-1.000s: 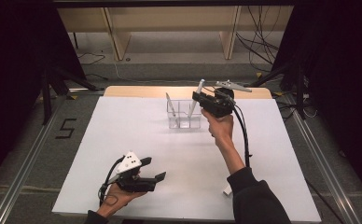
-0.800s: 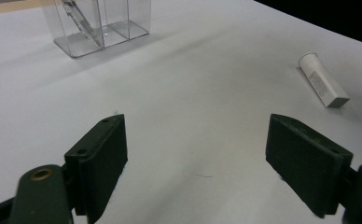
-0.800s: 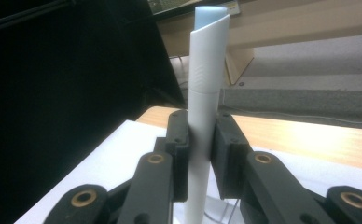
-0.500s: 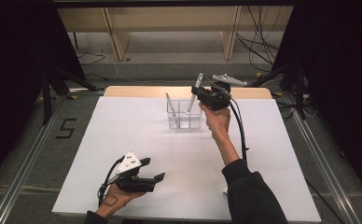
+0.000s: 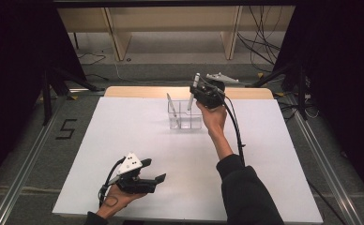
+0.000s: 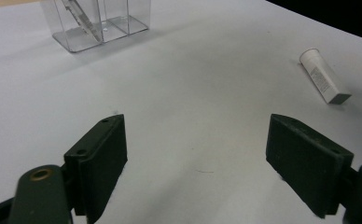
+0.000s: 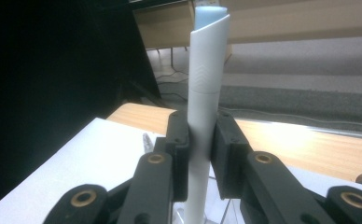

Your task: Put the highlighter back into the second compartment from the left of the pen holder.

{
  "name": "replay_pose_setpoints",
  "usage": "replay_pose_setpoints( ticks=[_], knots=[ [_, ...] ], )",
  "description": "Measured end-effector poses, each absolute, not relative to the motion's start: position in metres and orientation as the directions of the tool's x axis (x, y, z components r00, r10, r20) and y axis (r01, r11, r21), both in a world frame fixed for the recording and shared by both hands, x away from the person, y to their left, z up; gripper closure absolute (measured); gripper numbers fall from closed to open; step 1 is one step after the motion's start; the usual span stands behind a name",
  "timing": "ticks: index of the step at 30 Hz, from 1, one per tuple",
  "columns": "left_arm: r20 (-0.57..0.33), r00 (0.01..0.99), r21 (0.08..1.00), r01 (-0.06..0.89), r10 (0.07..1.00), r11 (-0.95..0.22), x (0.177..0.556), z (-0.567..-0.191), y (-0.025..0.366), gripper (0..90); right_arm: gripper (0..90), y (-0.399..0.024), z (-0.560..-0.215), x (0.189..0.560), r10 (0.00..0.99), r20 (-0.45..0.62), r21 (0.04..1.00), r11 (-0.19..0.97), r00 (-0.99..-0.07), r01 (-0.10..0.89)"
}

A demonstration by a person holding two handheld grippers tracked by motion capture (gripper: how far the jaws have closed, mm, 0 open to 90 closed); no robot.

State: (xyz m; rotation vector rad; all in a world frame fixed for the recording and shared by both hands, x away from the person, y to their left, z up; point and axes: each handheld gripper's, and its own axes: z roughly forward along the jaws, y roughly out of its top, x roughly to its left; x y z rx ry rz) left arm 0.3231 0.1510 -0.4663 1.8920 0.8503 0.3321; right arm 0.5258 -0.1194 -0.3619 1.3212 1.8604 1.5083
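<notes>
A white tube (image 7: 206, 93) is standing upright, clamped in the right gripper (image 5: 200, 93) above the clear organizer (image 5: 185, 119) at the table's far side, probably for lowering into a compartment. The left gripper (image 6: 216, 154) is resting near, jaws wide and empty.

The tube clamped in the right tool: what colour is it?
White tube with a pale blue crimped end, clearest in the right gripper view, between the right tool's jaws.
</notes>
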Motion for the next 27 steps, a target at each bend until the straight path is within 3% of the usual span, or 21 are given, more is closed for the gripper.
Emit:
replay_pose_setpoints(
  ticks=[27],
  knots=[
    [-0.122,0.726,0.869,0.407,0.677,-0.280,0.322,-0.468,0.148,19.9,78.4,-0.102,-0.381,0.542,0.866,0.218,0.889,0.014,-0.450,0.458]
  ],
)
